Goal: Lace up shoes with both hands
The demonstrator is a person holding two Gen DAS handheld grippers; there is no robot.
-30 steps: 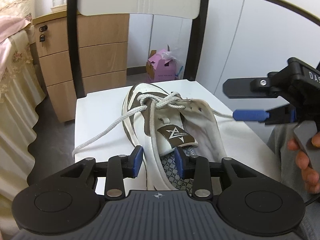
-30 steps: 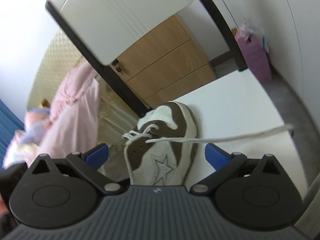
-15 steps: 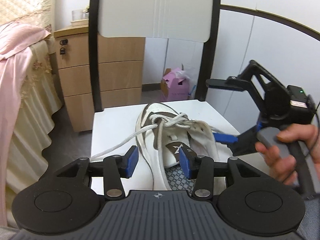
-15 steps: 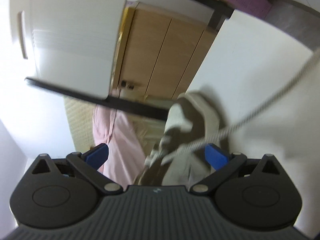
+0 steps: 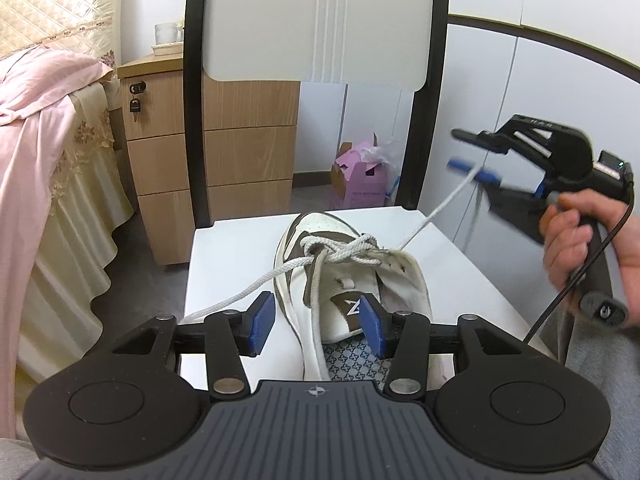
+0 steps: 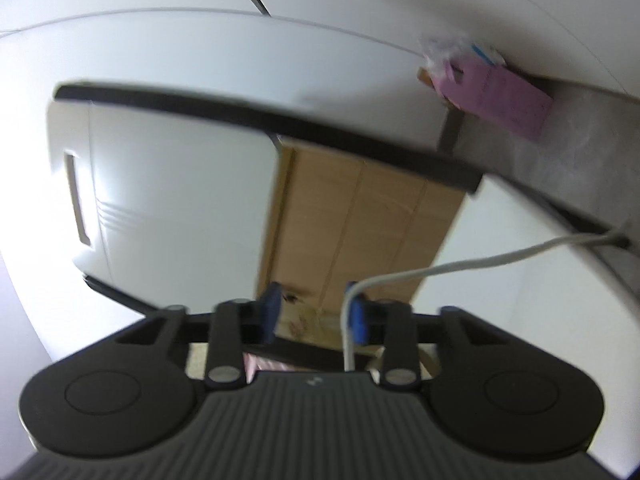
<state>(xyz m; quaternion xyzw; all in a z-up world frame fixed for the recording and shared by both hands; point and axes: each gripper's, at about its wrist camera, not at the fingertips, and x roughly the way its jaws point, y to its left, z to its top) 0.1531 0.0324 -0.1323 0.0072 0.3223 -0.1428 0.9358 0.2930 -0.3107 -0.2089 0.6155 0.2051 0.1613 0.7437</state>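
A white and brown shoe lies on a white chair seat, toe pointing away, its laces crossed near the toe. My left gripper hovers open over the shoe's heel end, its pads touching nothing. One loose lace end trails left past its left finger. The other lace end runs taut up and right to my right gripper, held by a hand. In the right wrist view the jaws of that gripper are closing, with the lace between them against the right pad and a gap still showing.
The chair's white backrest with black posts rises behind the shoe. A wooden drawer cabinet and a pink box stand on the floor beyond. A bed with a pink cover is at the left, white panels at the right.
The right gripper has risen away from the shoe's side, rolled over, and narrowed its jaws around the lace, which now runs taut upward. The left gripper's jaws have widened a little.
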